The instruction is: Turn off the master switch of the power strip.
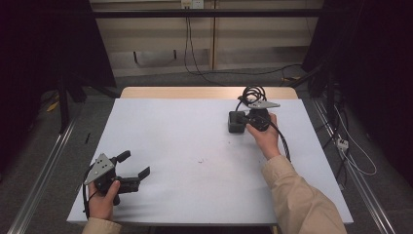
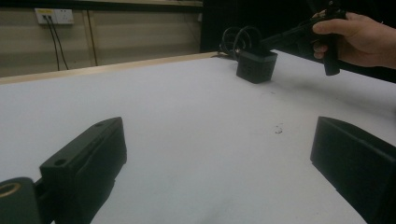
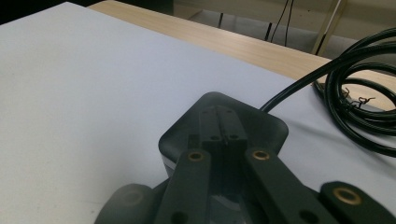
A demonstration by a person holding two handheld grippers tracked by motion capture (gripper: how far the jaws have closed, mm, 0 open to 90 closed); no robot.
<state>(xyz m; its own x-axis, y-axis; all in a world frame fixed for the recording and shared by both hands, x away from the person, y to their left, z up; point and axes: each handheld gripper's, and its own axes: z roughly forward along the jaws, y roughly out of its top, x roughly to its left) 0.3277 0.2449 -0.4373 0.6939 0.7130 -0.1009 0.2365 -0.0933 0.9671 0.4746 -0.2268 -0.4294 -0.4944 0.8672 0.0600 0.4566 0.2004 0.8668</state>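
A black power brick (image 1: 236, 124) (image 2: 256, 65) (image 3: 266, 126) lies on the white table sheet (image 1: 195, 141) at the far right. Its black cable coil (image 1: 253, 92) (image 3: 359, 102) sits behind it on the wooden edge. My right gripper (image 1: 242, 118) (image 3: 219, 123) is held by a hand just above the brick's top, jaws shut together with nothing seen between them. At the front left corner my left gripper (image 1: 136, 163) (image 2: 219, 158) rests low, jaws spread wide and open, pointing across the sheet toward the brick.
A small dark mark (image 1: 200, 160) (image 2: 279, 129) is on the sheet near the middle. A bare wooden strip (image 1: 195, 92) runs along the table's far edge. Cables and a wall socket (image 2: 53, 16) lie beyond the table.
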